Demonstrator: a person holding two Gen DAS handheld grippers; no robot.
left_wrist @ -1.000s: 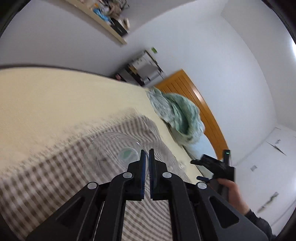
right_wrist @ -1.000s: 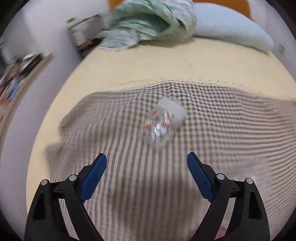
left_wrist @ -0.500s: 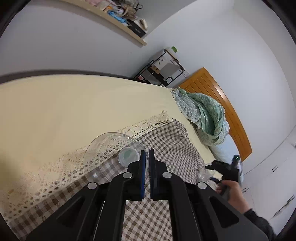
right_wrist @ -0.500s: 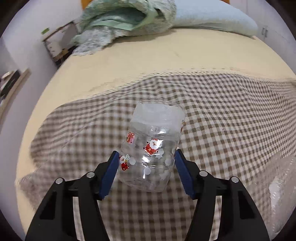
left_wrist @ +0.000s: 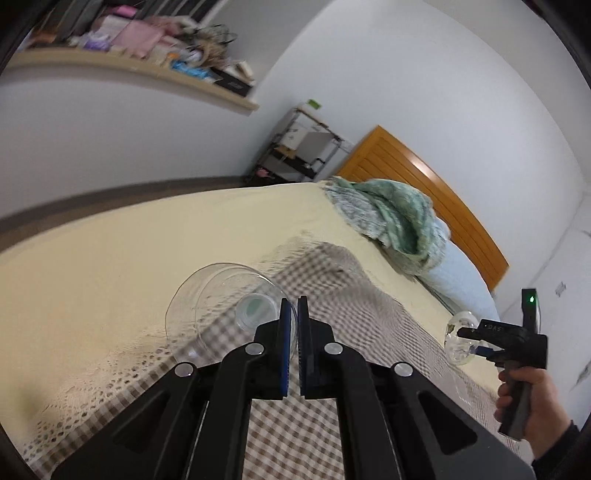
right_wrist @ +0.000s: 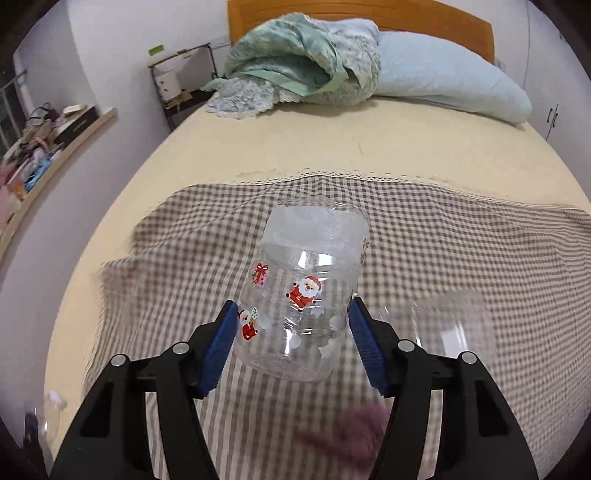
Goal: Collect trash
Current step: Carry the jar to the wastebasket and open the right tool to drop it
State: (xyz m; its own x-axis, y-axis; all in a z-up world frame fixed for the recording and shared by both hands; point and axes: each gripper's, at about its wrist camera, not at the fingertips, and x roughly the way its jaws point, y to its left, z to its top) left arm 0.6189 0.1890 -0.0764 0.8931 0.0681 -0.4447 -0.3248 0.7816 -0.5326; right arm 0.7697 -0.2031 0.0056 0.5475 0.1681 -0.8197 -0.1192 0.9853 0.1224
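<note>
- bed, cream sheet, wooden headboard at far end
- brown-white checked cloth with lace edge spread over the near part of the bed
- crumpled green blanket near the headboard, pale blue pillow touching it
- wall shelf crowded with boxes and clutter

White walls, wooden headboard, cluttered wall shelf

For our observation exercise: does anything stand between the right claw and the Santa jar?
Nothing visible does. The Santa jar sits directly between the blue pads of the right claw, whose jaws have just been closing. Both pads press its clear sides, with no other object between.
</note>
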